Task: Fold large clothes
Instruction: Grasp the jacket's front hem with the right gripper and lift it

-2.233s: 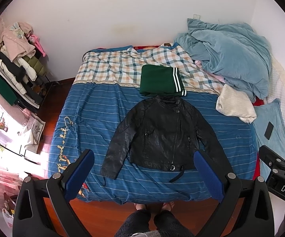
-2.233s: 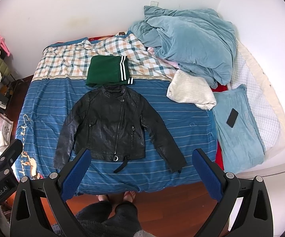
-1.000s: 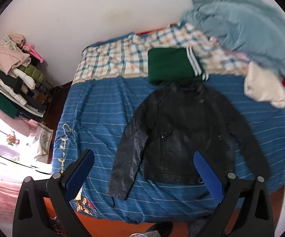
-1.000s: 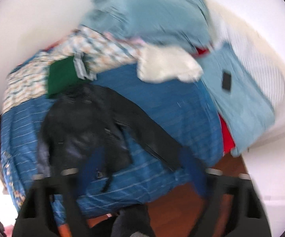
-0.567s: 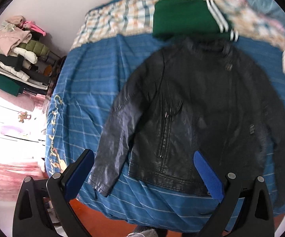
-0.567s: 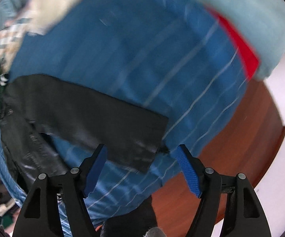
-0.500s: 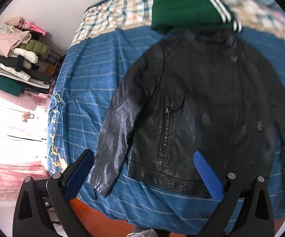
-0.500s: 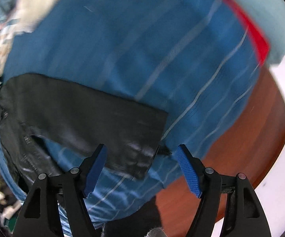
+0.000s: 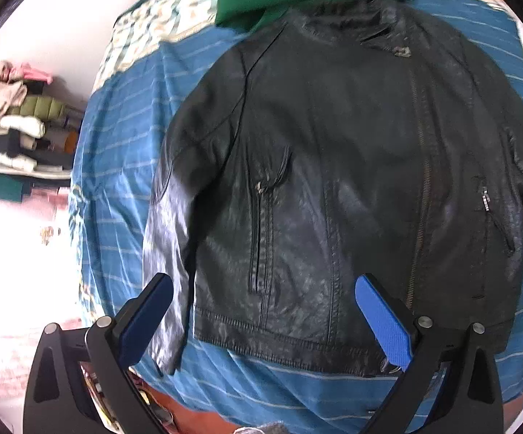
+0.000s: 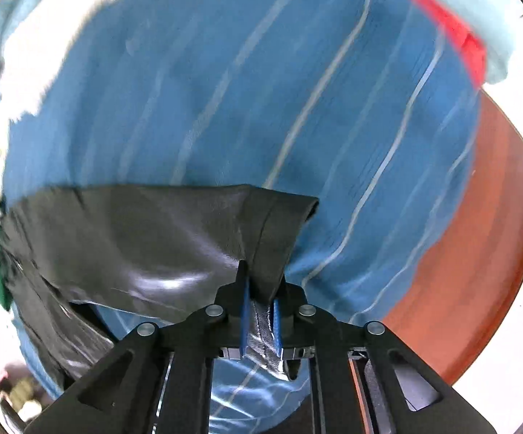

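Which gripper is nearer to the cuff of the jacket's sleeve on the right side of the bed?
Right. The right gripper is shut on that sleeve cuff; the left gripper hangs open over the black jacket hem.

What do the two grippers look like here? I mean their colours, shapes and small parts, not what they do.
Both look the same. The left gripper and the right gripper have a black frame with triangular cut-outs and round silver bolts at the joints. Each finger ends in a flat, rectangular blue pad with a fine texture. No cables, markings or sleeves can be seen.
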The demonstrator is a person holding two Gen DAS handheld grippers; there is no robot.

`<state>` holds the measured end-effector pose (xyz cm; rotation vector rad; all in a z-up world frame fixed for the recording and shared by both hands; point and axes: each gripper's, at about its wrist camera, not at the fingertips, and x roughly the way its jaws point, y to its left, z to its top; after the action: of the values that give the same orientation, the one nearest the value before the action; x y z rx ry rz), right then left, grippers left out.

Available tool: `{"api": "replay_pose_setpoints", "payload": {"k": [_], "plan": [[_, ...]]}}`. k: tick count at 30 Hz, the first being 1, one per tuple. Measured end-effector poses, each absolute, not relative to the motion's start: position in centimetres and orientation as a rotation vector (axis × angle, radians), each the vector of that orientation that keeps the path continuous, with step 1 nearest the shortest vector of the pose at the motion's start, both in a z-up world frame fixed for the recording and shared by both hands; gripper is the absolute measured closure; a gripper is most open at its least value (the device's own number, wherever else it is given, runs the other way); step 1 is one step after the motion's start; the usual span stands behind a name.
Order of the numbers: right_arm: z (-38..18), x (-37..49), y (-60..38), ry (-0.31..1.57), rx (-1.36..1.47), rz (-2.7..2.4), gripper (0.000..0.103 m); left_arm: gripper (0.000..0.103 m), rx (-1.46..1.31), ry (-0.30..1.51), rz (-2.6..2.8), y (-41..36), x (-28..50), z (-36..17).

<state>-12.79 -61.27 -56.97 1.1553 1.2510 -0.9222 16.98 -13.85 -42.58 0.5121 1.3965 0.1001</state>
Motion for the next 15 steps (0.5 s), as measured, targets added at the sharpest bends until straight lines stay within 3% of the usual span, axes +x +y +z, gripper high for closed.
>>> {"api": "replay_pose_setpoints", "payload": {"k": [5,11,15], "plan": [[-49.0,-9.6,-62.4,1.079,1.112,-0.886,0.093,0.000,0.451,1.394,0.103,-13.0,17.4,-42.7],[-38.8,3.6,-58.1,1.015,0.965,-0.641,0.094,0.000,0.363,1.422,0.187,-8.4,18.3,-44.8],[-36.2,14.2,-50.3,1.015,0.891,-0.434,0.094,0.000,0.289,1.419,0.253,-4.1,18.7,-45.8]]}}
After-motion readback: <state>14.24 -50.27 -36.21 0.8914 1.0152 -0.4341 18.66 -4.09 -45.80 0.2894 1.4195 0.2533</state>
